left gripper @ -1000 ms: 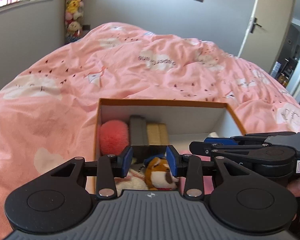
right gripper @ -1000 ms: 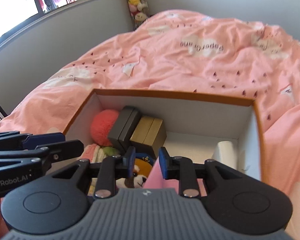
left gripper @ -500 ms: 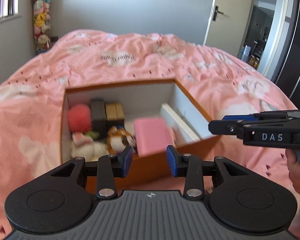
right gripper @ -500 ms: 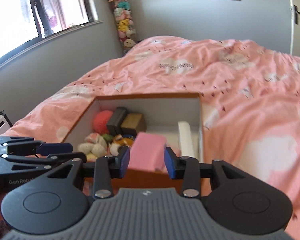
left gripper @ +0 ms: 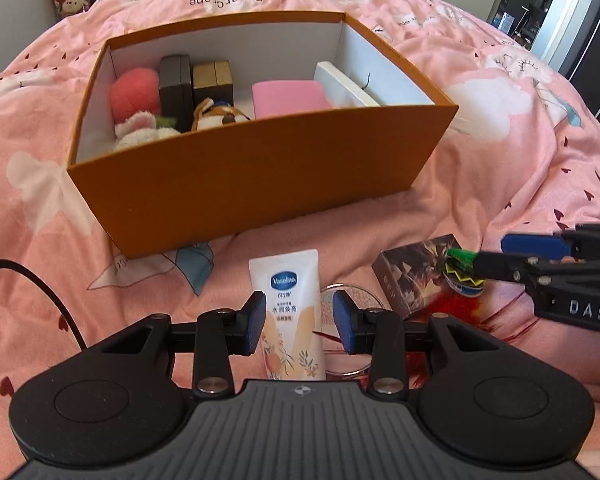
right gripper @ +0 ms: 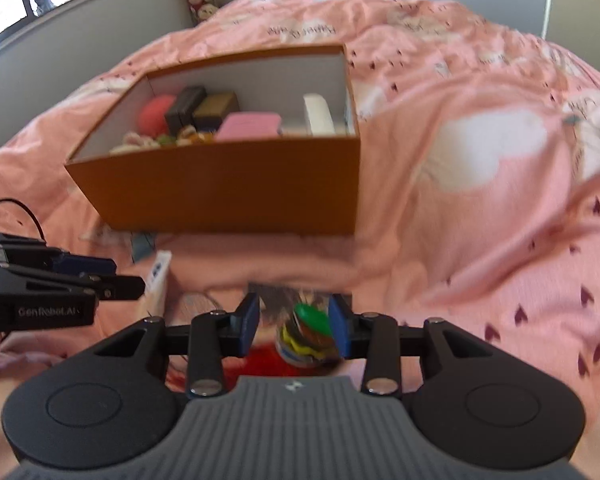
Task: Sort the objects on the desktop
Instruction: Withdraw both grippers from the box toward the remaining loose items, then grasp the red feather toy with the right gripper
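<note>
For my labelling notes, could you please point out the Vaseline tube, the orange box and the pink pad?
Vaseline tube (left gripper: pixel 285 280), left wrist view, blue logo.
Orange box (left gripper: pixel 252 176), left wrist view, near outer wall.
Pink pad (left gripper: pixel 286 98), left wrist view, top face.

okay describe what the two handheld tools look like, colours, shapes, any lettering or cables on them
Both match: the left tool and right tool are matte black, each with a ribbed grey body between two round black discs, silver pivot screws and blue pads on the fingers. White lettering reads DAS on the right tool's side, GenRobot.AI on the left's. A black cable loops beside the left tool.
</note>
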`<state>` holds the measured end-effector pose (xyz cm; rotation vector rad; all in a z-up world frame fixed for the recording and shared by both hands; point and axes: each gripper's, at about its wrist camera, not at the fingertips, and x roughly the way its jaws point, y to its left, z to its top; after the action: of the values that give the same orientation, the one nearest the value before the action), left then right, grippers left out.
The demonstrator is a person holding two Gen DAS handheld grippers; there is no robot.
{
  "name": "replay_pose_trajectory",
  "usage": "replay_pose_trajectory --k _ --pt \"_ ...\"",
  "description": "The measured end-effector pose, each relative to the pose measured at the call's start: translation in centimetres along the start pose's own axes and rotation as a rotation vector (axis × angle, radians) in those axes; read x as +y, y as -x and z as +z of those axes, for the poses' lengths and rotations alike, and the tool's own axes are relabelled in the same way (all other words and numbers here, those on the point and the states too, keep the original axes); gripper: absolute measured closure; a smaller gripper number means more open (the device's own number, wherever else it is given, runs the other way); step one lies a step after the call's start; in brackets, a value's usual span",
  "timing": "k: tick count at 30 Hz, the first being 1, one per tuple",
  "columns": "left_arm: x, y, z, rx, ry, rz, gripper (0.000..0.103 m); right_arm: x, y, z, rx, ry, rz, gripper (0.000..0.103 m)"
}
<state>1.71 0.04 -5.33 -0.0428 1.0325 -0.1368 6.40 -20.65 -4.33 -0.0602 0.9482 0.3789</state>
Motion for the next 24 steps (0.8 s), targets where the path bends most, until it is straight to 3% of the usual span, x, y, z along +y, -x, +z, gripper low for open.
replay_pose_trajectory --k 5,15,16,17,20,24 --pt "-0.2 -0.3 -0.2 0.012 -0.006 -0.009 0.059 -1.0 -1.4 -1.5 0.104 -0.079 0.047 0.051" --pt "-0.3 -0.6 -0.2 0.024 -0.01 -0.003 0.058 0.7 -5.3 -2.7 0.269 -0.029 0.117 0.047" --pt "-0.3 -0.6 -0.1 0.025 -0.009 -0.003 0.058 0.9 -5.3 -2.8 0.275 -0.018 0.109 0.051" --pt "-0.3 -0.6 -0.2 0.025 -0.008 -0.002 0.058 1.0 -5.3 -2.9 0.278 -0.011 0.097 0.066" --pt "-0.1 -0.5 -0.1 0.023 -0.001 -0.004 0.058 0.5 -4.8 -3.0 0.269 -0.039 0.09 0.096" --pt "0.0 -0.7 -0.1 0.03 0.007 -0.007 0.058 0.2 -2.3 -2.5 0.165 -0.048 0.079 0.101"
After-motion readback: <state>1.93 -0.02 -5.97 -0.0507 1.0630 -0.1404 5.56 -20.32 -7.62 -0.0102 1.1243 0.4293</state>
